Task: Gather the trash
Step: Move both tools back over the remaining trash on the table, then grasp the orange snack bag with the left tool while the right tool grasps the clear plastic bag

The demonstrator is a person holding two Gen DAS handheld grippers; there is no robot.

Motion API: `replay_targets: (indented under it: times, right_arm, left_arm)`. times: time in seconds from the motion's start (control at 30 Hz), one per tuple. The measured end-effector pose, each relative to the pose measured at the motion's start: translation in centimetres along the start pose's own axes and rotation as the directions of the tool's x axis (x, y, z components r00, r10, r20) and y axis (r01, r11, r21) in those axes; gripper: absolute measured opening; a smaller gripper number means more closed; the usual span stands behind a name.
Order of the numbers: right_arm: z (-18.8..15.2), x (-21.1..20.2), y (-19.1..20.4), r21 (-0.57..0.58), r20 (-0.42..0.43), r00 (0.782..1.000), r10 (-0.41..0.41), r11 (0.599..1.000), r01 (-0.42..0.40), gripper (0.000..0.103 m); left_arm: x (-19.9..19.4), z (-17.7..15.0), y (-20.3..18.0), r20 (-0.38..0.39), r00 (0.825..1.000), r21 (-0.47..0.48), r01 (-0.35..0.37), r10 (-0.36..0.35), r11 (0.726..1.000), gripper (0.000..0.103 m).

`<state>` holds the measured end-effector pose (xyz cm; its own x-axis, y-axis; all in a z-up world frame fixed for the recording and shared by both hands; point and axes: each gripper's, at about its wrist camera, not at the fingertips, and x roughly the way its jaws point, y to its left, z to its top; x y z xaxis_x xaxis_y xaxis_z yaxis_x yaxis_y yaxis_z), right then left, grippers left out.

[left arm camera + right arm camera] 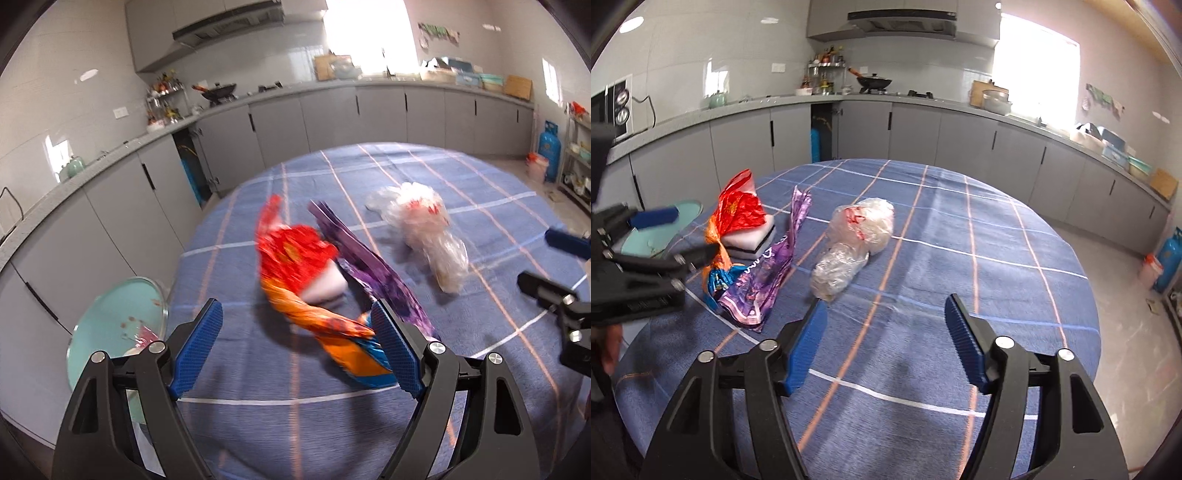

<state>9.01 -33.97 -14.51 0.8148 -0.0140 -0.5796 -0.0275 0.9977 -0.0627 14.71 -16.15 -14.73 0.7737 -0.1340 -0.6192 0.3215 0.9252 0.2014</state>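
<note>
Trash lies on a round table with a blue checked cloth (369, 424) (960, 229). A red and orange wrapper (291, 258) (738, 206) lies over a white sponge (325, 286) (750, 236). Beside it lie a purple wrapper (373, 273) (764, 280) and a clear crumpled plastic bag (428, 229) (857, 236). My left gripper (295, 325) (679, 236) is open just in front of the orange wrapper's tail. My right gripper (882, 314) (546, 258) is open and empty, just short of the plastic bag.
A pale green bin (114, 332) (657, 236) with some trash inside stands below the table's left edge. Grey kitchen cabinets (332, 118) run behind the table. A blue gas bottle (550, 147) (1169, 258) stands on the floor at the right.
</note>
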Motion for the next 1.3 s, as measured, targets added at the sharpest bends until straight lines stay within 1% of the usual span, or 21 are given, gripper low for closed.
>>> replay_targets:
  times: [0.07, 0.1, 0.13, 0.17, 0.2, 0.23, 0.27, 0.33, 0.4, 0.57, 0.63, 0.77, 0.9, 1.0, 1.03, 1.07, 1.1, 1.13, 1.17, 1.23, 1.3]
  right_arm:
    - [-0.2, 0.0, -0.1, 0.011, 0.003, 1.0, 0.007, 1.0, -0.007, 0.069]
    - [-0.2, 0.0, -0.1, 0.013, 0.005, 1.0, 0.01, 1.0, -0.01, 0.069]
    - [-0.2, 0.0, -0.1, 0.015, 0.007, 1.0, 0.011, 1.0, -0.011, 0.069]
    - [-0.2, 0.0, -0.2, 0.017, 0.008, 1.0, 0.013, 1.0, -0.013, 0.069]
    - [-0.2, 0.0, -0.1, 0.02, 0.009, 1.0, 0.015, 1.0, -0.015, 0.069]
    - [-0.2, 0.0, -0.1, 0.021, 0.008, 1.0, 0.016, 1.0, -0.016, 0.069]
    - [-0.2, 0.1, -0.1, 0.022, 0.007, 1.0, 0.018, 1.0, -0.018, 0.069]
    - [-0.2, 0.2, 0.0, 0.025, 0.006, 1.0, 0.019, 1.0, -0.019, 0.069]
    - [0.0, 0.4, 0.1, 0.028, 0.001, 1.0, 0.022, 0.999, -0.022, 0.069]
    - [0.6, 1.0, 0.3, 0.046, -0.004, 1.0, 0.031, 0.998, -0.031, 0.069]
    - [1.3, 1.4, 0.3, 0.051, -0.003, 1.0, 0.027, 0.998, -0.027, 0.069]
    - [2.7, 3.2, 0.3, 0.084, -0.037, 0.998, 0.043, 0.996, -0.04, 0.069]
    - [4.0, 4.6, 0.7, 0.115, -0.054, 0.996, 0.074, 0.991, -0.067, 0.068]
    - [4.7, 6.0, 1.4, 0.12, -0.09, 0.993, 0.083, 0.99, -0.072, 0.066]
    - [4.9, 6.7, 1.5, 0.126, -0.113, 0.991, 0.076, 0.99, -0.061, 0.062]
    - [5.0, 7.3, 1.5, 0.132, -0.143, 0.986, 0.081, 0.989, -0.062, 0.053]
    - [5.0, 8.0, 1.5, 0.154, -0.173, 0.978, 0.115, 0.984, -0.088, 0.048]
    - [5.0, 8.3, 1.6, 0.158, -0.189, 0.974, 0.123, 0.983, -0.094, 0.041]
    - [5.0, 8.6, 1.7, 0.153, -0.208, 0.97, 0.127, 0.984, -0.096, 0.029]
    - [4.9, 8.7, 1.8, 0.147, -0.215, 0.967, 0.137, 0.983, -0.107, 0.013]
    - [5.0, 8.3, 1.8, 0.138, -0.203, 0.971, 0.128, 0.985, -0.101, 0.008]
  left_arm:
    - [0.7, -0.3, -0.6, -0.023, 1.0, 0.009, 0.009, -0.009, 1.0, 0.081]
    - [1.0, -0.4, -0.8, -0.033, 0.999, 0.012, 0.014, -0.013, 1.0, 0.077]
    - [1.2, -0.5, -0.9, -0.038, 0.999, 0.015, 0.028, -0.027, 1.0, 0.064]
    - [1.3, -0.5, -1.0, -0.051, 0.997, 0.015, 0.055, -0.054, 0.998, 0.057]
    - [1.3, -0.6, -1.1, -0.055, 0.996, 0.015, 0.065, -0.064, 0.998, 0.048]
    - [1.2, -0.6, -1.2, -0.05, 0.996, 0.023, 0.077, -0.076, 0.997, 0.034]
    - [1.1, -0.6, -1.5, -0.048, 0.995, 0.034, 0.091, -0.09, 0.995, 0.026]
    - [0.7, -0.5, -1.8, -0.045, 0.994, 0.047, 0.099, -0.097, 0.994, 0.013]
    - [0.3, -0.5, -1.8, -0.038, 0.994, 0.056, 0.106, -0.104, 0.993, 0.01]
    - [-1.7, -0.1, -0.8, 0.015, 0.996, 0.046, 0.083, -0.084, 0.995, 0.009]
    - [-2.8, 0.4, -0.1, 0.052, 0.997, 0.041, 0.056, -0.058, 0.998, 0.009]
    - [-4.7, 1.4, 1.2, 0.123, 0.992, 0.04, -0.016, 0.011, 0.999, 0.009]
    - [-5.3, 1.9, 3.1, 0.137, 0.99, 0.016, -0.041, 0.038, 0.999, 0.009]
    - [-5.3, 1.9, 4.3, 0.138, 0.989, 0.001, -0.061, 0.061, 0.998, 0.009]
    - [-5.2, 1.9, 4.7, 0.136, 0.989, -0.006, -0.066, 0.066, 0.998, 0.009]
    - [-5.1, 1.9, 5.1, 0.134, 0.988, -0.016, -0.071, 0.072, 0.997, 0.009]
    - [-5.0, 1.8, 5.4, 0.133, 0.988, -0.023, -0.074, 0.076, 0.997, 0.009]
    - [-5.0, 1.8, 5.7, 0.131, 0.988, -0.029, -0.078, 0.081, 0.997, 0.009]
    - [-4.9, 1.7, 6.0, 0.129, 0.988, -0.034, -0.081, 0.085, 0.996, 0.009]
    - [-4.9, 1.6, 6.4, 0.128, 0.988, -0.041, -0.083, 0.088, 0.996, 0.009]
    - [-5.0, 1.5, 7.0, 0.133, 0.986, -0.044, -0.094, 0.099, 0.995, 0.009]
